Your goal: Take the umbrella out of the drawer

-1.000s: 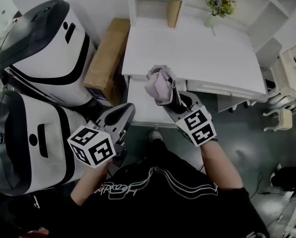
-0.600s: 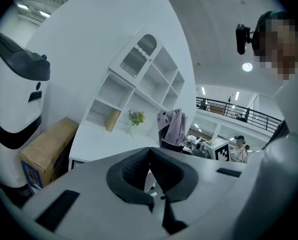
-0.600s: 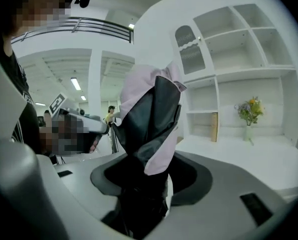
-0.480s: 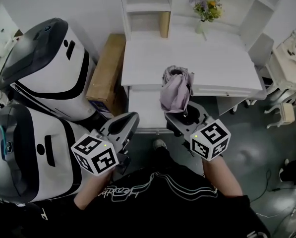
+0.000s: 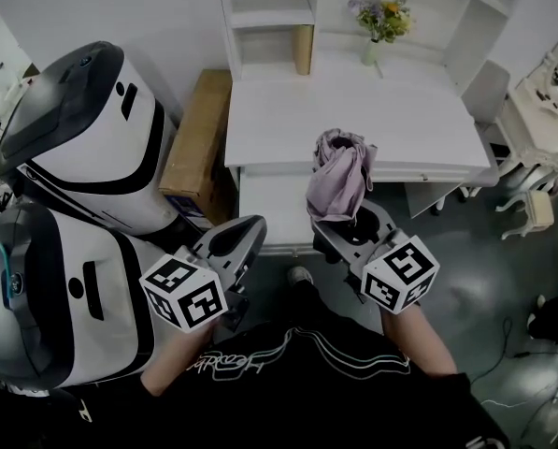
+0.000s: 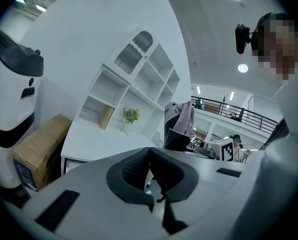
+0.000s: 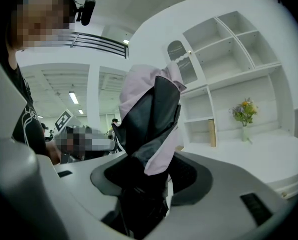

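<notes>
Umbrella (image 5: 339, 178): folded, lilac cloth with a dark lining, standing nearly upright in the right gripper (image 5: 346, 223); it is clear of the drawer (image 5: 269, 215) and shows against the front edge of the white desk (image 5: 353, 110).
Change: a second ago the bundle leaned over the far part of the open drawer; it has since swung to the right of the drawer and stands straighter, with the gripper's marker cube drawn back toward the person.
Right gripper: clamped on the lower end of the umbrella; in the right gripper view the dark folds fill the gap between the pads and the cloth rises straight up from them.
Left gripper (image 5: 246, 234): pads pressed together with nothing between them, held low at the near left corner of the drawer, apart from the umbrella; it has hardly shifted over the last second.
Drawer: pulled out under the desk, and its visible white bottom looks bare.
Meaning for the task: the lift-out looks essentially done, since the umbrella hangs free and touches neither drawer nor desk.
Likely remainder: setting it down somewhere, perhaps on the desk top, though nothing here settles where.
Risk: the loose cloth droops past the pads and could snag on the desk edge if carried low.
</notes>
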`<state>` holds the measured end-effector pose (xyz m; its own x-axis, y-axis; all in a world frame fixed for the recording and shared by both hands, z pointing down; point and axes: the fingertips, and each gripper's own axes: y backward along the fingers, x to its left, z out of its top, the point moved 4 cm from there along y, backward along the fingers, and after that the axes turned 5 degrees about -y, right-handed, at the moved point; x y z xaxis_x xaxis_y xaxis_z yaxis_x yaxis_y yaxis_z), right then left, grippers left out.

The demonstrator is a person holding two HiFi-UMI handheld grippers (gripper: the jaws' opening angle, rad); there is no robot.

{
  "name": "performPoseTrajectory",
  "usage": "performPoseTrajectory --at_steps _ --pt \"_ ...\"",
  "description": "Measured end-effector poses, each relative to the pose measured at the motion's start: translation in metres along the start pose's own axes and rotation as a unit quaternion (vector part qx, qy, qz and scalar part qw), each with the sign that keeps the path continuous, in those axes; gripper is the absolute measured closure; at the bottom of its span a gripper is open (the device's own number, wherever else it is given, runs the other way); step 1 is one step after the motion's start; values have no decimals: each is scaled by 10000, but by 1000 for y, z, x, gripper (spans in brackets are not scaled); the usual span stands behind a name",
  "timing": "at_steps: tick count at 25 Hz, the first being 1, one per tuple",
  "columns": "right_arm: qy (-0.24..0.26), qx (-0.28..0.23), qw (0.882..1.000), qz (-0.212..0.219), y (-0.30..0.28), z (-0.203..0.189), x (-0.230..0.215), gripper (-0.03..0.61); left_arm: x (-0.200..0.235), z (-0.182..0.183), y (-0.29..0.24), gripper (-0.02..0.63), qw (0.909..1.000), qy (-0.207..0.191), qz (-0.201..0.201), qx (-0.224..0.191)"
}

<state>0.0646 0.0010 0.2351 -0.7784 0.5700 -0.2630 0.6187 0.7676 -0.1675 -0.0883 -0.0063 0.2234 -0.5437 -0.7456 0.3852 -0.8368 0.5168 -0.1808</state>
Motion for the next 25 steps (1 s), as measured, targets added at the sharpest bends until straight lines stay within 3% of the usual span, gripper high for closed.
performPoseTrajectory --at_steps 25 --pt "-120 102 9998 -120 -1 -2 -2 351 11 2 -8 595 9999 140 -69 48"
